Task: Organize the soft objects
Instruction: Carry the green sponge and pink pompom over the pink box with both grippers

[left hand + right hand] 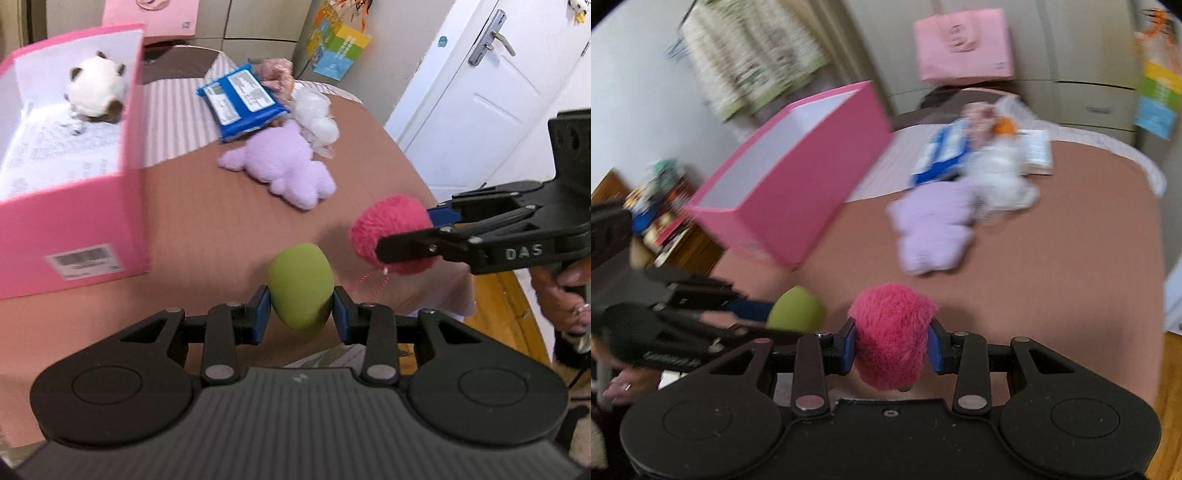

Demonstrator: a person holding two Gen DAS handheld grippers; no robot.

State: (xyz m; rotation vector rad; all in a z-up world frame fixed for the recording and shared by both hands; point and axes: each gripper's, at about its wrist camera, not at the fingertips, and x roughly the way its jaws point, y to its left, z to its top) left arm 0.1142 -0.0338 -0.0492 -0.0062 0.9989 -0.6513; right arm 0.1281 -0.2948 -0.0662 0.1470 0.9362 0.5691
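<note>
Above worktop [207, 221] | left gripper [301, 308] fingers clamped green sponge [300, 288] | right gripper [892, 350] fingers clamped pink pompom [892, 332] | step: carrying | next: likely release into pink box [74, 206]

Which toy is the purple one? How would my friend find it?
Look at the brown table with the big pink box. The purple plush toy lies flat mid-table, just before the blue packet. It is the only purple thing, and no gripper holds it.

The green sponge [300, 290] looks smooth and matt; the pink pompom [392, 227] is fuzzy. Fluffy lilac plush toy [280, 170], glossy plastic blue packet [242, 101], matt cardboard pink box [70, 225].
</note>
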